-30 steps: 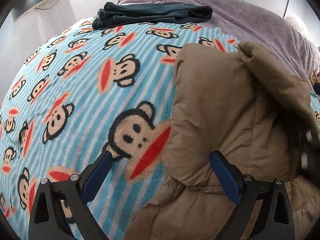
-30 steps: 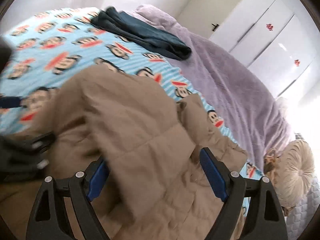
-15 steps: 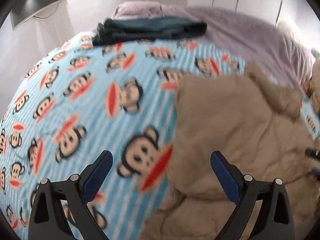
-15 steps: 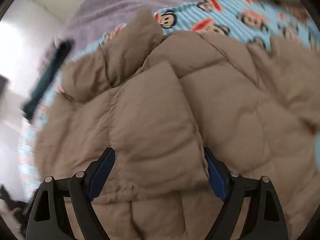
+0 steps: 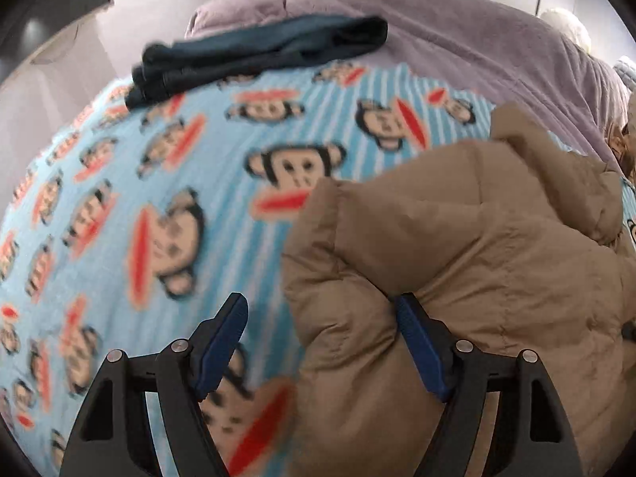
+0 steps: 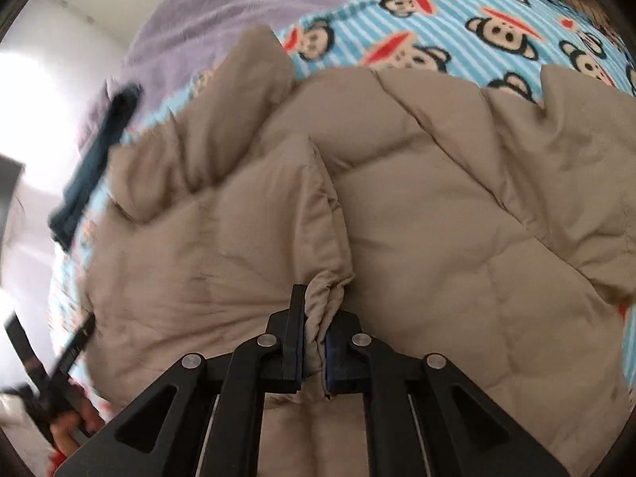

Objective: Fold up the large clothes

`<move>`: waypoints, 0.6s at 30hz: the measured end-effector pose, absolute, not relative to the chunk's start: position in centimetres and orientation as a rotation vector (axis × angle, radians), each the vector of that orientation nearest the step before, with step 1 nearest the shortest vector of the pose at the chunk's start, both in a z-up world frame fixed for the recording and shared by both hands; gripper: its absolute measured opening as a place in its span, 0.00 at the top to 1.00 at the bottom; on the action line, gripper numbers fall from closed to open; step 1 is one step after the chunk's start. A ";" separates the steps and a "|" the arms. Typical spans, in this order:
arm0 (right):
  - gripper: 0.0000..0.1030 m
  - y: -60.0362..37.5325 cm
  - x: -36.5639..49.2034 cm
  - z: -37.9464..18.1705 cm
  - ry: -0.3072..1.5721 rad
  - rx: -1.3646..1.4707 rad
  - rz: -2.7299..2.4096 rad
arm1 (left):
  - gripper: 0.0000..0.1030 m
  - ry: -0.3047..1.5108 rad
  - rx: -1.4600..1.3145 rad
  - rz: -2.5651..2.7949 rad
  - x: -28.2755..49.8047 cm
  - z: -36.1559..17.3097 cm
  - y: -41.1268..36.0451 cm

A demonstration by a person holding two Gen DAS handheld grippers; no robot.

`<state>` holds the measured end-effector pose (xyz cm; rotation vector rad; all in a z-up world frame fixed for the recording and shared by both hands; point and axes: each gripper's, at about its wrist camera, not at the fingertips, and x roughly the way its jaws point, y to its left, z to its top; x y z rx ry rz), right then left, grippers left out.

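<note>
A tan quilted puffer jacket (image 5: 457, 246) lies on a blue monkey-print blanket (image 5: 159, 198) on the bed. My left gripper (image 5: 322, 334) is open, its jaws straddling the jacket's left edge fold, with the right finger (image 5: 417, 342) pressed against the fabric. In the right wrist view the jacket (image 6: 437, 218) fills the frame. My right gripper (image 6: 314, 342) is shut on a bunched fold of the jacket's sleeve end. The left gripper (image 6: 59, 357) shows blurred at the far left of that view.
Folded dark blue jeans (image 5: 258, 55) lie at the far side of the blanket. A purple fleece cover (image 5: 477, 39) spreads behind and to the right. White wardrobe doors stand at the back. A cream round cushion (image 5: 564, 28) sits at the far right.
My right gripper swung over the jacket and closed on a fold of it. My left gripper moved right, onto the jacket's left edge, still open.
</note>
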<state>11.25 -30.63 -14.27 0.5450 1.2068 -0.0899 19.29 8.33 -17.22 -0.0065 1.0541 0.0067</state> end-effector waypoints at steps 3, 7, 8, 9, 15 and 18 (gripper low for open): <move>0.94 -30.9 10.5 -15.2 1.186 0.548 -0.077 | 0.21 1.053 -0.037 0.024 19.1 -17.6 8.5; 0.94 -30.4 10.3 -15.0 1.171 0.483 -0.084 | 0.22 1.045 -0.037 0.033 19.3 -15.7 8.7; 0.93 -30.3 10.4 -14.9 1.172 0.467 -0.084 | 0.22 1.016 -0.036 0.040 19.4 -14.9 8.9; 0.93 -30.3 10.5 -14.9 1.172 0.458 -0.082 | 0.22 0.983 -0.035 0.056 19.5 -14.2 9.1; 0.93 -30.4 9.7 -15.2 1.159 0.451 -0.080 | 0.21 1.081 -0.084 0.104 23.2 -16.8 11.2; 0.92 -30.0 9.9 -15.3 1.156 0.440 -0.084 | 0.15 1.089 -0.058 0.116 23.9 -18.0 10.7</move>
